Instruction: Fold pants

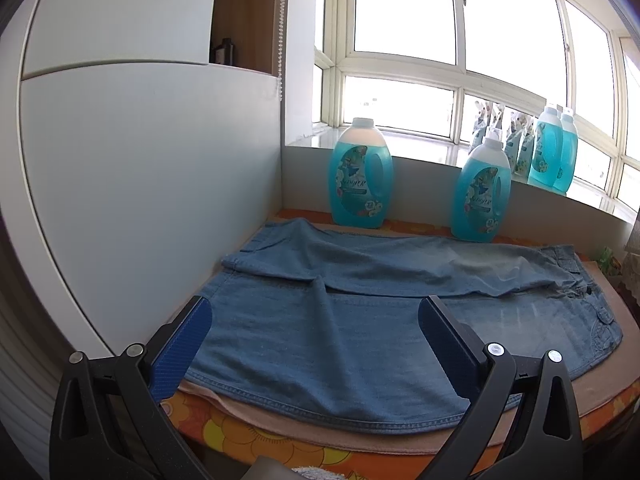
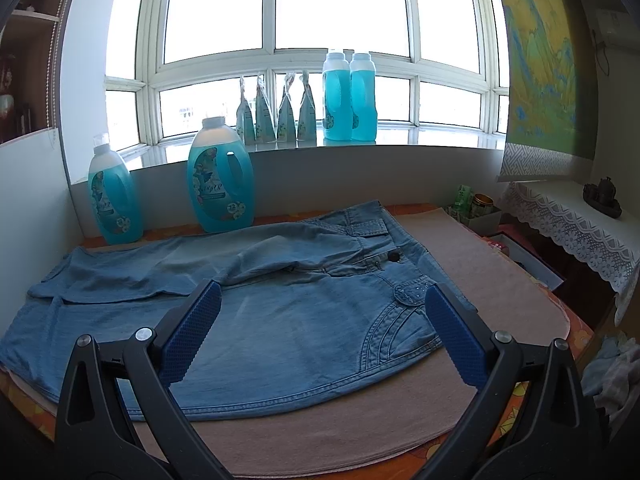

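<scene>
So the pants are light blue denim, spread out flat across a beige mat, legs pointing left and waistband to the right. The far leg is bunched up and wrinkled, its cuff end flopped over a bit; the near leg lies smoother. There's a dark button at the waist and a stitched pocket with a small sparkly flap near the hip.

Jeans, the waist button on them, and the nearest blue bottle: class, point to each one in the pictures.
Jeans (image 2: 280,320): right wrist view, on the front leg panel.
Button (image 2: 394,257): right wrist view, on the dark button's face at the waistband.
Bottle (image 2: 221,184): right wrist view, on the label of the bottle behind the jeans.
</scene>
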Demonstrator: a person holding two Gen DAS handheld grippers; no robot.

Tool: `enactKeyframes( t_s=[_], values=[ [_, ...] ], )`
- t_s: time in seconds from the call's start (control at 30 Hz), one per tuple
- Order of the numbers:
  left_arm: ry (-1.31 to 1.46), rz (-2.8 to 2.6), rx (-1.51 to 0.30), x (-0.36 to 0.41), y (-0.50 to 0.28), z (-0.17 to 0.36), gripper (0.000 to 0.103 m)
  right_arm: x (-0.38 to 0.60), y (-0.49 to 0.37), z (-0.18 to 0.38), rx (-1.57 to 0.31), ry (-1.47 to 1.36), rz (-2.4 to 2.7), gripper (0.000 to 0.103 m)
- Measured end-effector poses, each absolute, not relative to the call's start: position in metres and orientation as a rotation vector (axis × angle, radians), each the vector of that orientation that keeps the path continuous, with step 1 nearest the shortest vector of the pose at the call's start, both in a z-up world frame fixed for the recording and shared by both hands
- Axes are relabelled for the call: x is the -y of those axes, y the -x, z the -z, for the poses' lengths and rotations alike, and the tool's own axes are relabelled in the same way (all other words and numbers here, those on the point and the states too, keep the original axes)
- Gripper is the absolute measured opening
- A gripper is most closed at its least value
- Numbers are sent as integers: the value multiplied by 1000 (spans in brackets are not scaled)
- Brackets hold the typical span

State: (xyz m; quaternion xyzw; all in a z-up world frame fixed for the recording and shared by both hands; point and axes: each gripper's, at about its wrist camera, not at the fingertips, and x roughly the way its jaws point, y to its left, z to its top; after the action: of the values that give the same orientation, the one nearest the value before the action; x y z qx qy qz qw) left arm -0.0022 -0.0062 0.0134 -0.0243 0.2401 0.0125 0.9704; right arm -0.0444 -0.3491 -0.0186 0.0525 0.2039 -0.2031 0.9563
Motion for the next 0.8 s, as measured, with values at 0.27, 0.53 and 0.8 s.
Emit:
enactKeyframes(
  t_s=[0.27,0.53,0.8],
  values=[
    [51,-26,-482,7,4,-14,103,349,44,19,-413,-110,413,103],
    [50,-23,-480,9,4,-13,103,348,44,20,-414,-109,411,103],
    [45,-18,-480,12,5,-13,103,348,45,20,-414,-111,409,103]
  ],
)
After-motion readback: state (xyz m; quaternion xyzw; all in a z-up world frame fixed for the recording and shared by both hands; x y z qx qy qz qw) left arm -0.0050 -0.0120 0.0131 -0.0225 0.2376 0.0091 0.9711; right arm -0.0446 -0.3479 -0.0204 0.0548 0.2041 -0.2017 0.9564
